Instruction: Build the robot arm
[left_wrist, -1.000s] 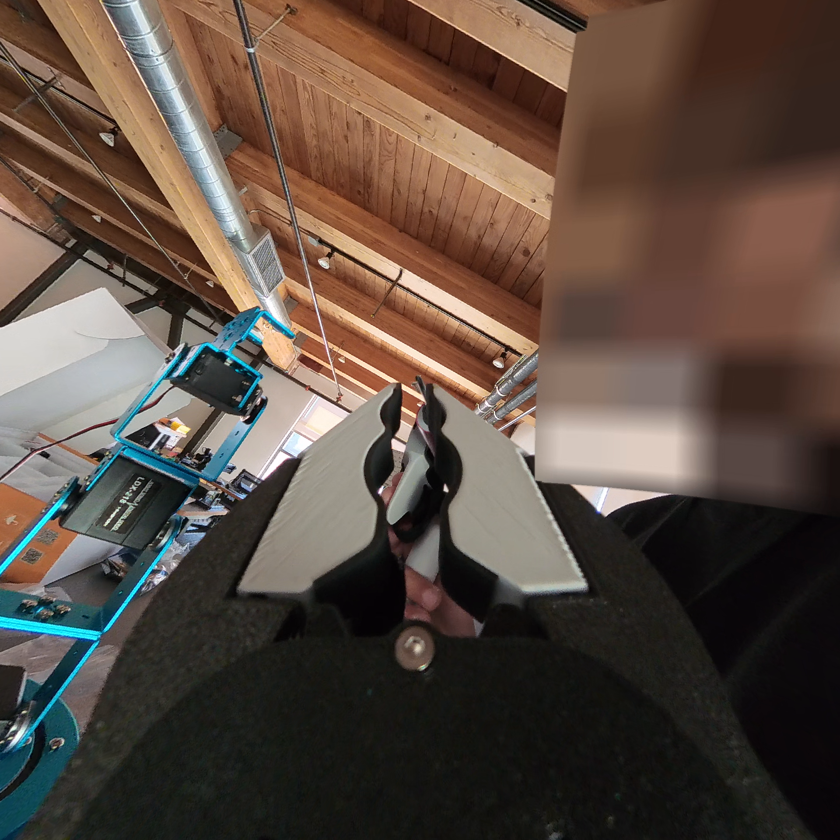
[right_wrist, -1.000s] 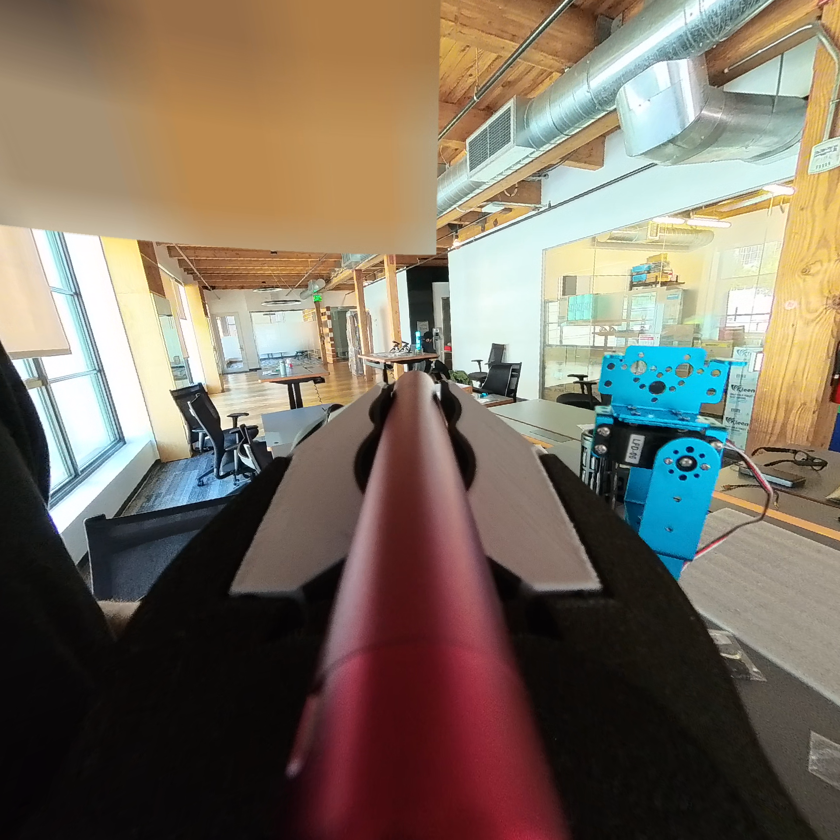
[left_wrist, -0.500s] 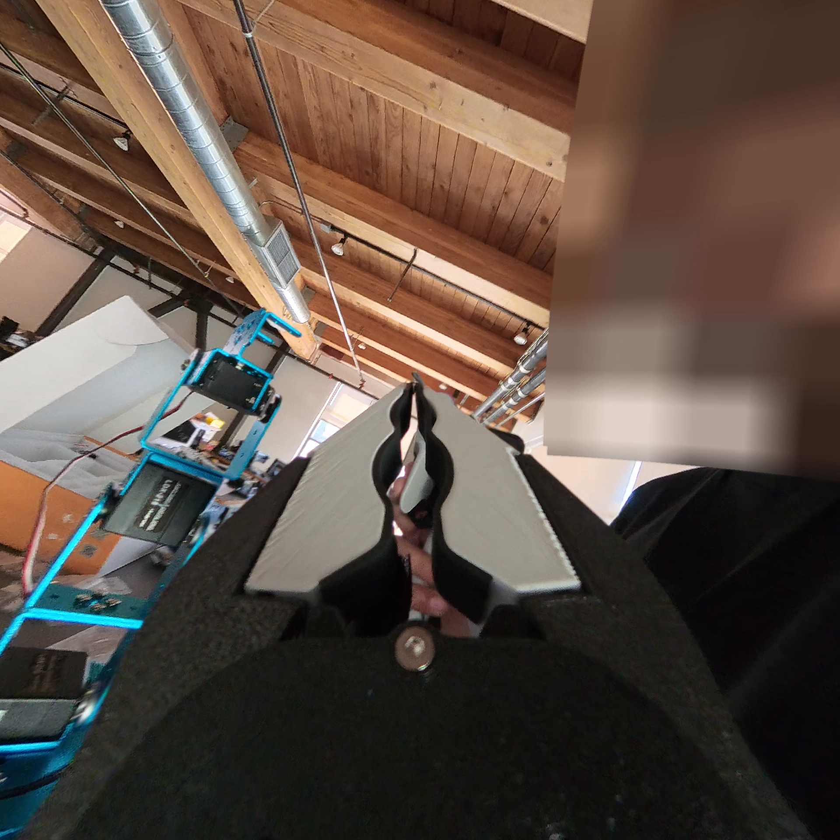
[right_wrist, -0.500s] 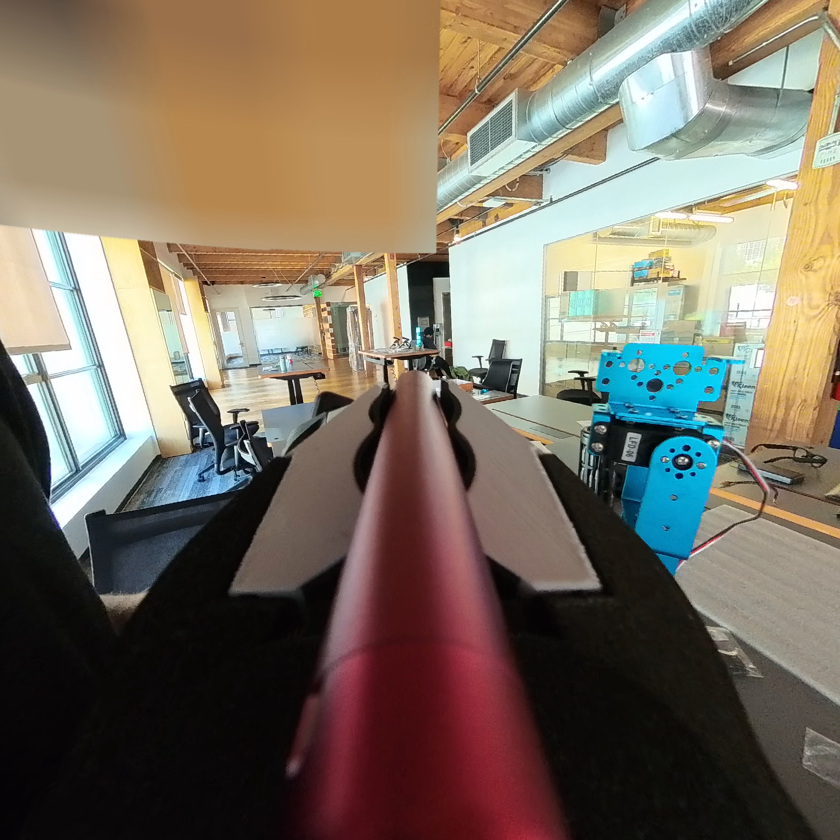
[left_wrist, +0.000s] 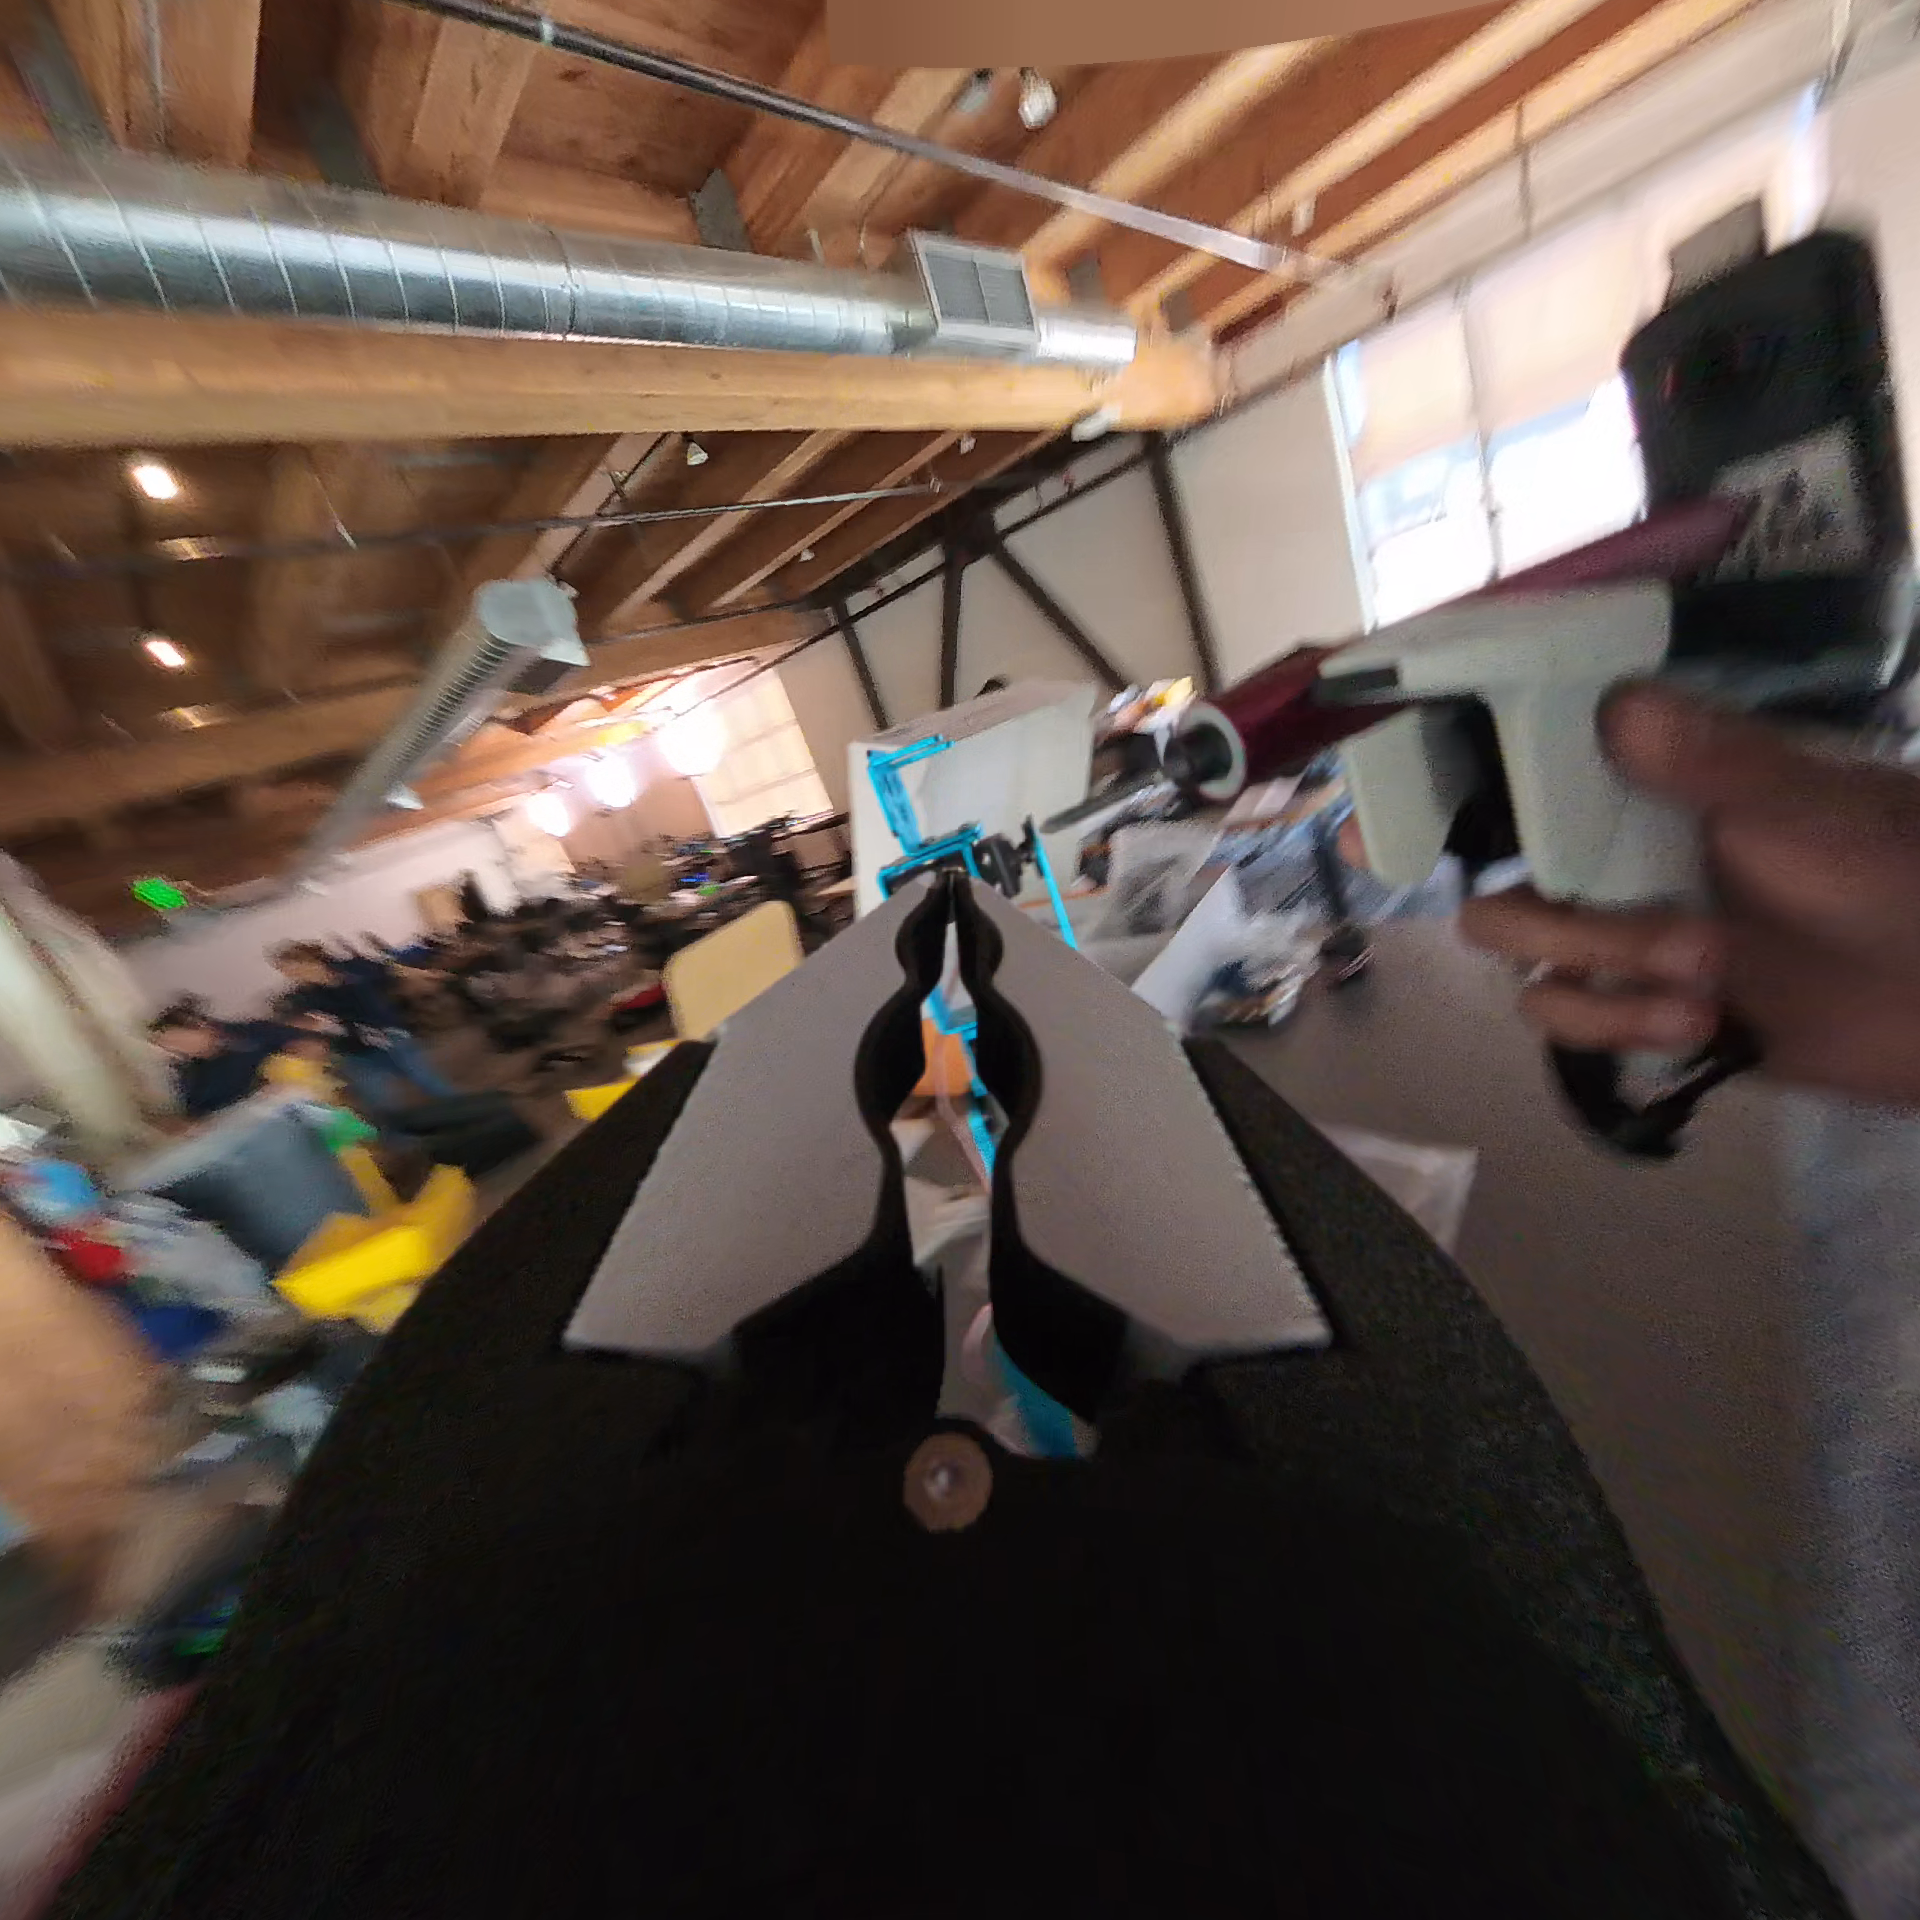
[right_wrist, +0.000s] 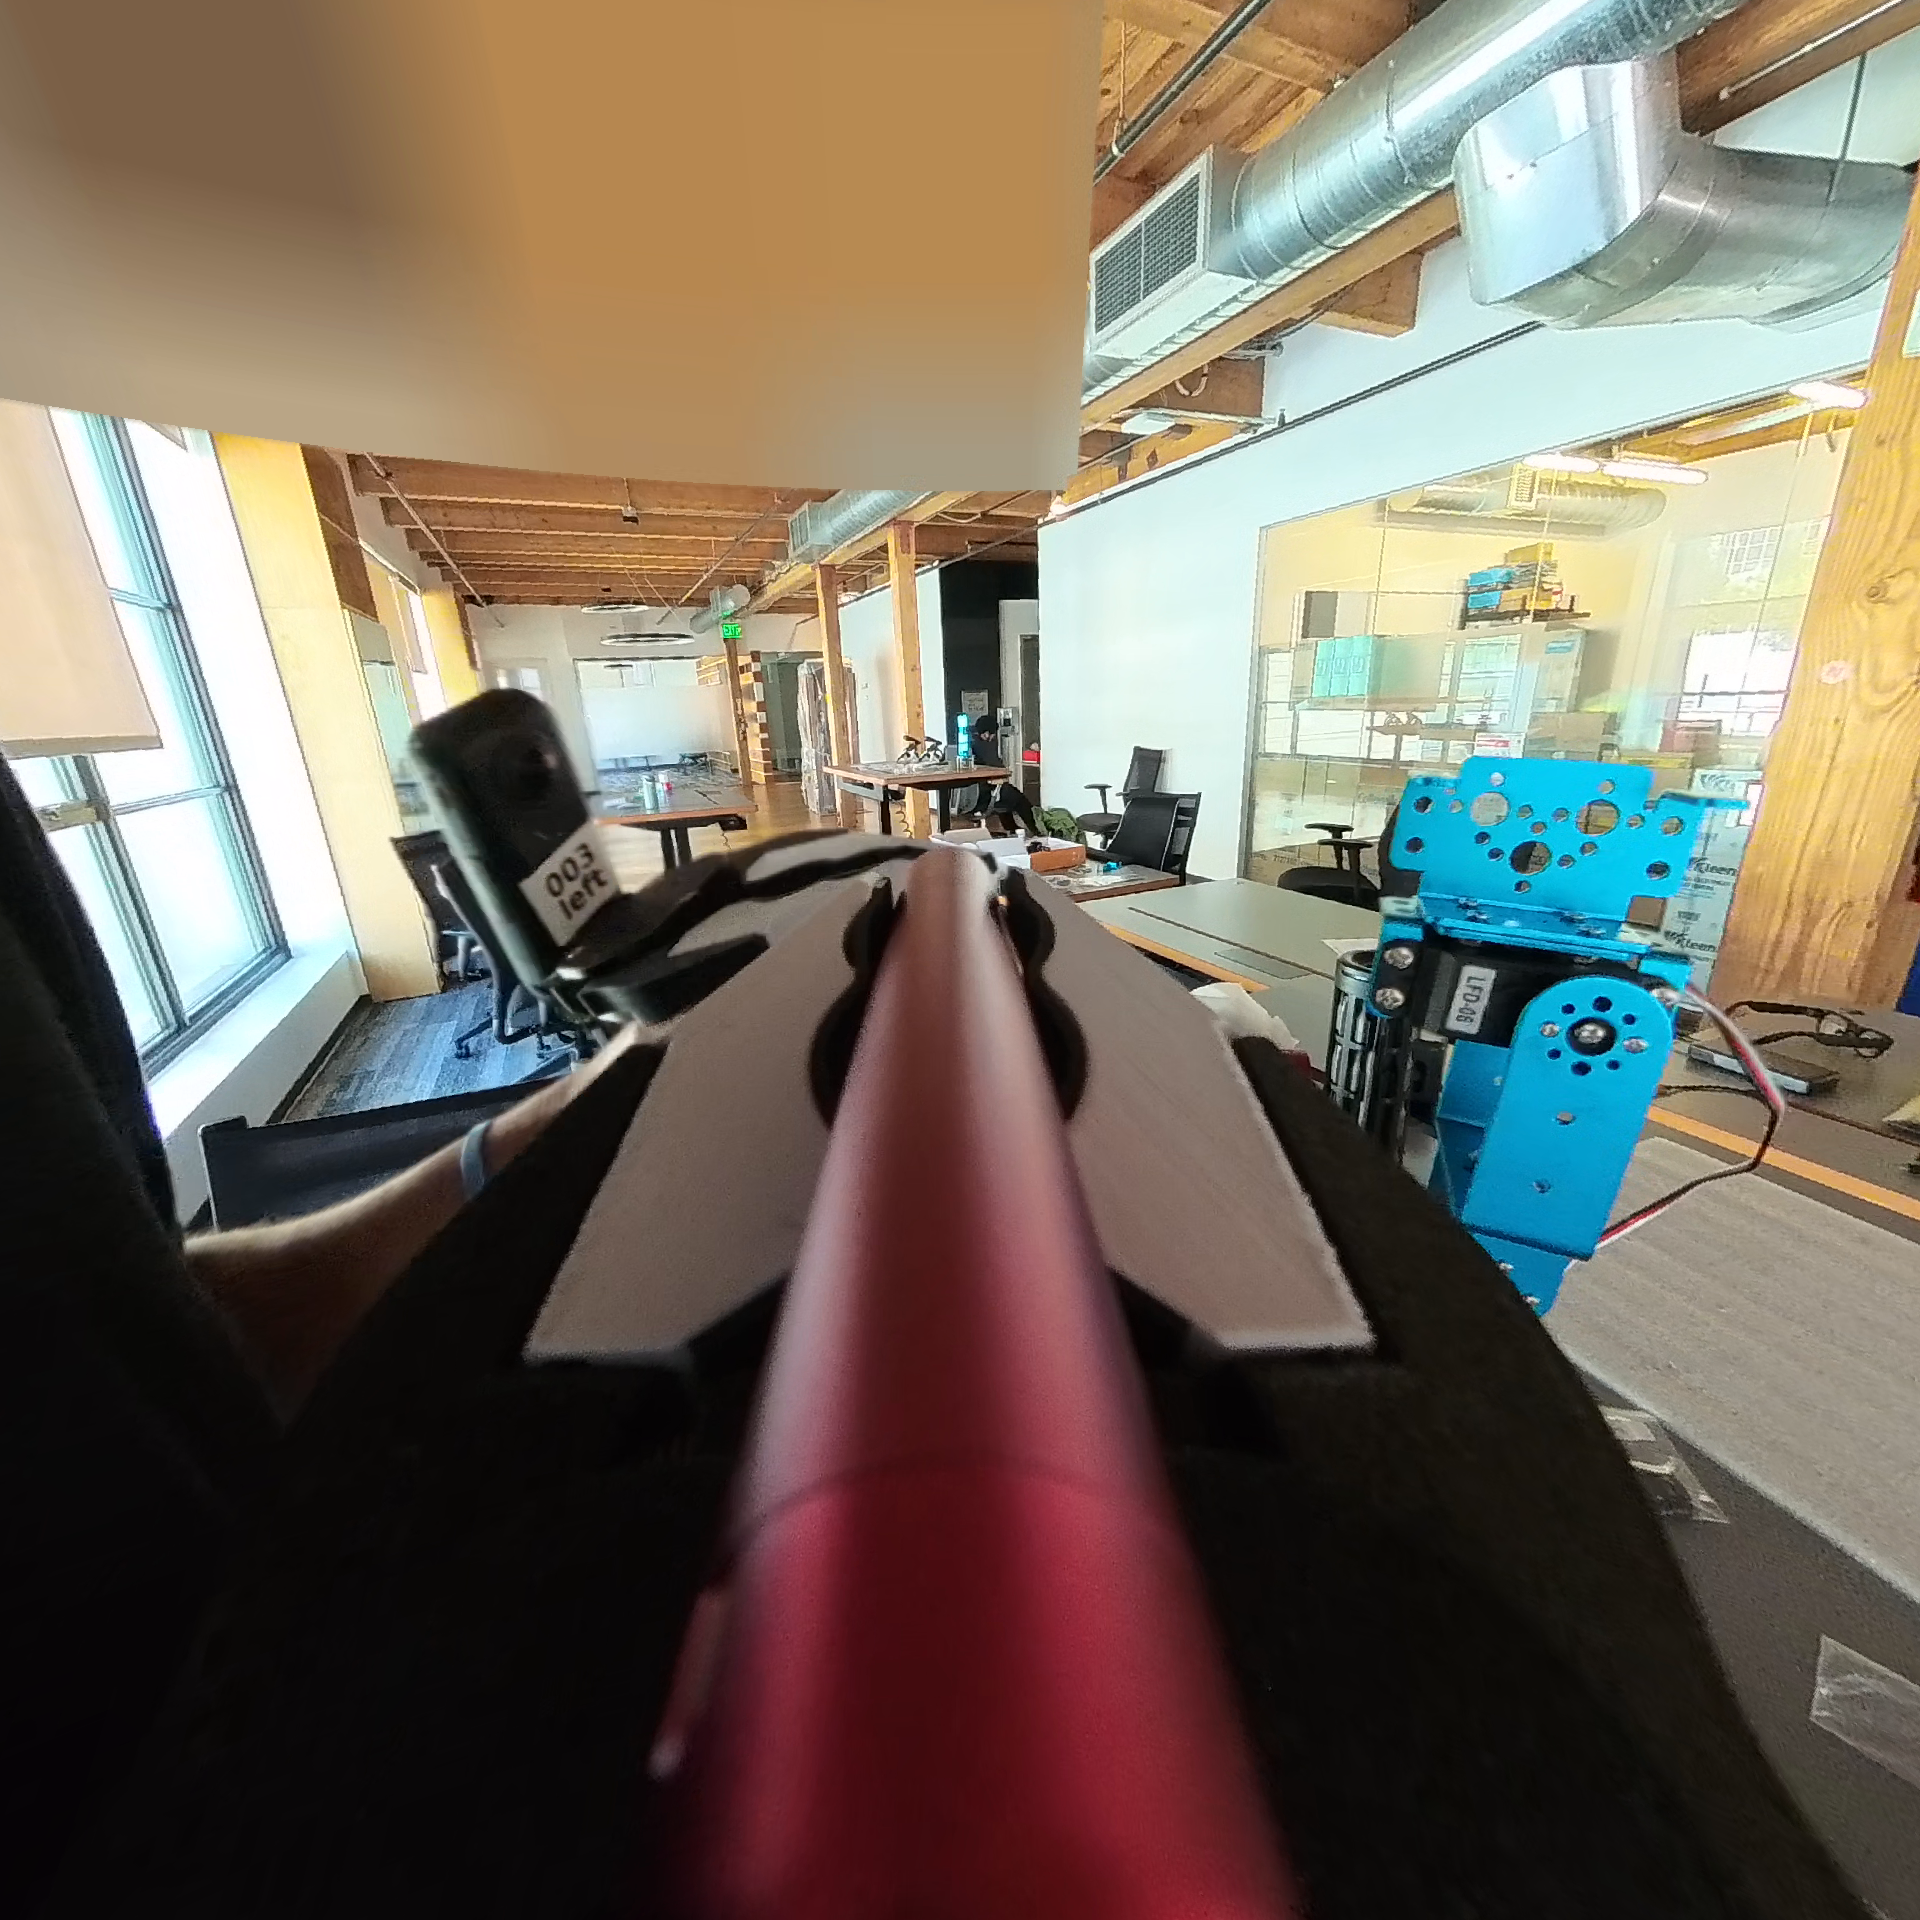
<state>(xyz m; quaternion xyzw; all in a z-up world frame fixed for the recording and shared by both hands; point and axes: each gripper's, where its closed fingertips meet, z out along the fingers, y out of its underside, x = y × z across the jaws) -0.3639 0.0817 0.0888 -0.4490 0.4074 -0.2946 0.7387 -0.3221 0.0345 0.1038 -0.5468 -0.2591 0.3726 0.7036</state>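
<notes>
Red tube gripped in the right tongs; left tongs closed on nothing, held up in the air.

In the right wrist view a long red tube (right_wrist: 966, 1299) is clamped between the right tongs (right_wrist: 951, 868), running lengthwise from the near edge to the tips. A blue metal bracket arm (right_wrist: 1538, 997) with a black servo is seen standing on the grey surface (right_wrist: 1714, 1382) to the right, apart from the tongs. The left tongs (left_wrist: 951, 894) are seen pressed together at the tips, with nothing held; that view is blurred. To their far right, a hand (left_wrist: 1766, 914) is seen gripping the grey handle of the other tool (left_wrist: 1538, 717), which carries the red tube.
</notes>
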